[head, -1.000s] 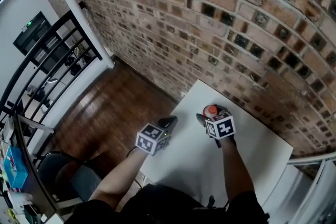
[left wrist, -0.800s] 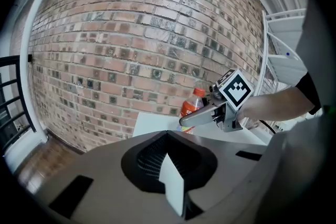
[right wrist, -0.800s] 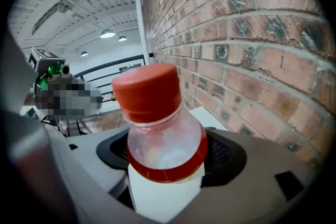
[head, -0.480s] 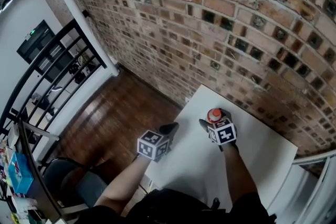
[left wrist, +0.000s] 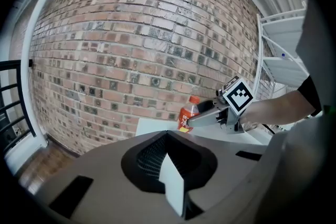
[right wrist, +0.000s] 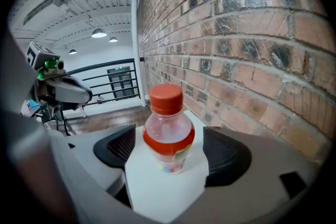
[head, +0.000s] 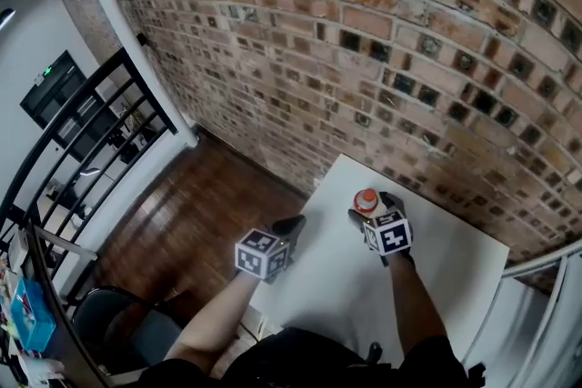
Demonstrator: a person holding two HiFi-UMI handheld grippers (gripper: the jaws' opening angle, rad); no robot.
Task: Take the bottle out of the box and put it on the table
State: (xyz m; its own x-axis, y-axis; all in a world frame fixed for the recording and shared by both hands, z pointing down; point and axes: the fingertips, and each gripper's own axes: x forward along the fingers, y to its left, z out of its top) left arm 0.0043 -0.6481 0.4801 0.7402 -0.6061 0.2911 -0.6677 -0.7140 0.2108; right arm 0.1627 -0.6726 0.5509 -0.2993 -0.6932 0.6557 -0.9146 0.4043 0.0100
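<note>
A black metal railing and a white upright pillar mark the far left. Dark wooden floor runs from them to the left edge of the white rectangular counter. That edge and the near corner drop straight to the floor. The counter's far side lies along the red-brown brick wall, which closes off all room behind it. The middle and right of the counter are bare, open surface as far as the right edge, where a white metal frame borders it.

The person's two forearms reach in from the near side and cover part of the counter's near-left area. A small clear plastic bottle with an orange cap and an orange label band stands upright on the counter. It sits in the far-left part, near the brick wall.

The left tool is at the counter's left edge, apart from the bottle, its jaws pressed together with nothing in them. The right tool tilts down over the bottle with its jaws spread wide, one ribbed dark pad on each side. White counter shows between each pad and the bottle, so neither pad touches it.
</note>
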